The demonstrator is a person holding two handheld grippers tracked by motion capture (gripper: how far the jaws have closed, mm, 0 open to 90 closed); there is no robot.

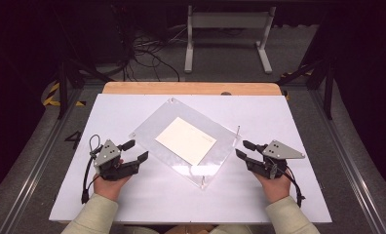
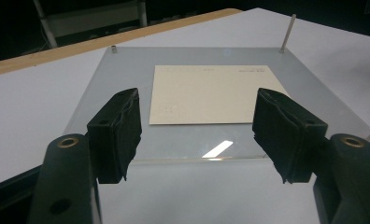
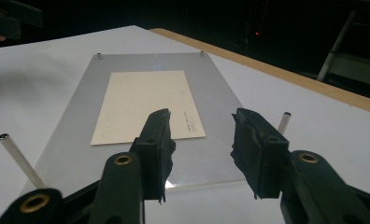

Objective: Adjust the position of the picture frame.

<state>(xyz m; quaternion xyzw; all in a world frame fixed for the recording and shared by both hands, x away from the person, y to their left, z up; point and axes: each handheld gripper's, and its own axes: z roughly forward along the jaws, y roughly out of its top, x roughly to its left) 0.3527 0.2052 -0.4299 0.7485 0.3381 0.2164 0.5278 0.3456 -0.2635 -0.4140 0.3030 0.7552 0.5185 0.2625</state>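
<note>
Clear acrylic sheet [image 1: 152,127] on thin metal pegs, cream card [image 1: 185,140] on it, left gripper [image 1: 133,150] and right gripper [image 1: 244,149] jaws spread, holding nothing

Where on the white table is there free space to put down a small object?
Free: the white table along the near edge between the left gripper and right gripper, and the far-left and far-right corners. Crowded: the centre, taken by the clear plate with its card.

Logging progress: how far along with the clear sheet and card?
Nothing looks started: the cream paper card lies on the clear acrylic plate. In hand: nothing; left gripper and right gripper flank it, jaws open. Any handling remains.
</note>
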